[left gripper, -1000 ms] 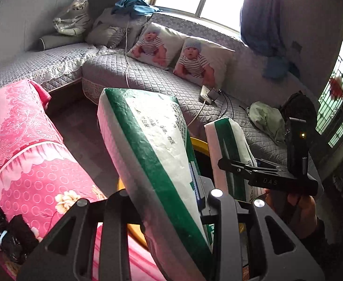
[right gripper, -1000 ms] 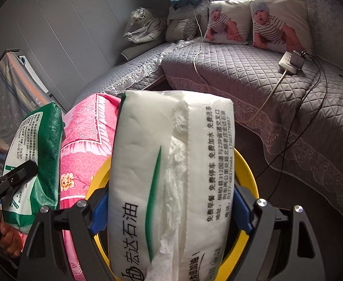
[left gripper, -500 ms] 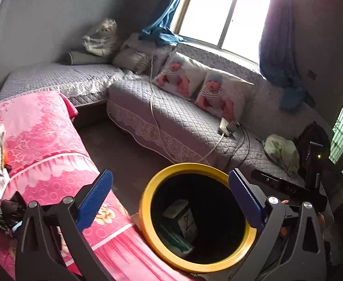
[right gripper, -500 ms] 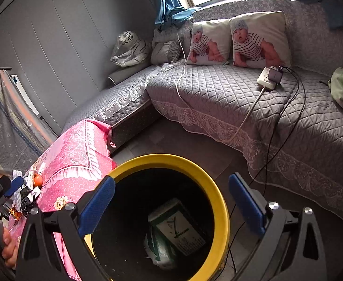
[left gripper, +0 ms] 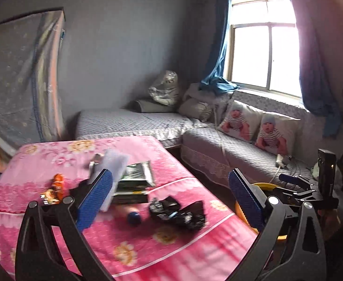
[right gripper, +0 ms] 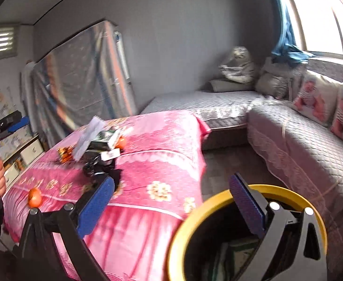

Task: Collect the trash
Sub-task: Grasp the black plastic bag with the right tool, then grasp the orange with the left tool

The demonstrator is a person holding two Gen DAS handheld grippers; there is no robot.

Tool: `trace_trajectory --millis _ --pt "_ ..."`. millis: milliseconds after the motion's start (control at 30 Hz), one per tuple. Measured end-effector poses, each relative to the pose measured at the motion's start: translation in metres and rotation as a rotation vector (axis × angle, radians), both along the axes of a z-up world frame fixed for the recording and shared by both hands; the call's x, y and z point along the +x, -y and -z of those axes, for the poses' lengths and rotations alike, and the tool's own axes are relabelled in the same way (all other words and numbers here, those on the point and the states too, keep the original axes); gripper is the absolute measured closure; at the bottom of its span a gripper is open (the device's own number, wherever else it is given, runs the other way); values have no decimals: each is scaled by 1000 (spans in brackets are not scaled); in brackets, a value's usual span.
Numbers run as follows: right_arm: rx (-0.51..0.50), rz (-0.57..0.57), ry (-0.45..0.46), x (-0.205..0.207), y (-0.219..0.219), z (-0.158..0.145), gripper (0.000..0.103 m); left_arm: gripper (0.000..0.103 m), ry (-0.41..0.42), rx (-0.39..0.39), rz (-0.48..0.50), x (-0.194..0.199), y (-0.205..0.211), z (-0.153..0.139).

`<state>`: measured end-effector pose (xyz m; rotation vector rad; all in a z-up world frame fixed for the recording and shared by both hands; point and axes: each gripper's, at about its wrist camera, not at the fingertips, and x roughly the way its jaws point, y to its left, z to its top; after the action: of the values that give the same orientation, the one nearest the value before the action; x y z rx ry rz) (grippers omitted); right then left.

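Both grippers are seen wide open and empty above a pink floral cloth [left gripper: 54,159], with more litter left to be cleared. In the left wrist view the left gripper [left gripper: 169,199] is spread at the bottom of the frame, its jaws just opened, nothing between the blue pads. The right gripper [right gripper: 171,202] is likewise released, its jaws just parted, nothing held.

At the lower right of the right wrist view, the yellow-rimmed bin [right gripper: 194,210] is shown standing beside the cloth-covered table; a green-and-white packet [right gripper: 237,253] is glimpsed inside it, so part of the collecting is judged done.

The rest is still spread over the cloth. At centre frame in the left view a crumpled black wrapper [left gripper: 178,213] is seen, with a stack of green and white packets [left gripper: 133,182] just behind it and a pale, blurred sheet [left gripper: 115,164] leaning over the stack. An orange wrapper [left gripper: 57,185] lies at the left. A small blue round item [left gripper: 133,219] is seen near the black wrapper; what it is cannot be told. In the right view an orange fruit [right gripper: 34,199] sits near the cloth's lower left edge.

The task is judged partly done, with several pieces still to be lifted and carried to the bin.
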<state>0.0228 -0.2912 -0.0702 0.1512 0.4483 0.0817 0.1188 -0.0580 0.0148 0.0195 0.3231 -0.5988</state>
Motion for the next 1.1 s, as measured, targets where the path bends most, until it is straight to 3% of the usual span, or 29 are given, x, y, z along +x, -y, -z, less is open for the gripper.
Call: trace_trajectory --millis 100,233,467,633,867,967,1100 --pt "-47 -123 -42 31 -44 6 8 8 -23 38 -83 -5 -45 13" --pt "-146 -222 -105 67 -96 15 8 8 -88 115 -119 -14 -84 46" --pt "-279 -277 -178 113 -148 29 8 8 -196 182 -105 -25 -106 97" --pt "-291 -291 -240 145 -161 42 9 8 -267 198 -85 -17 -105 120" --pt "-242 -304 -333 173 -160 66 37 9 -367 182 -119 8 -112 140" --pt "-187 -306 -360 177 -153 70 68 9 -394 171 -106 14 -109 145" --pt "-80 -346 -344 164 -142 58 74 9 -425 179 -116 24 -106 152"
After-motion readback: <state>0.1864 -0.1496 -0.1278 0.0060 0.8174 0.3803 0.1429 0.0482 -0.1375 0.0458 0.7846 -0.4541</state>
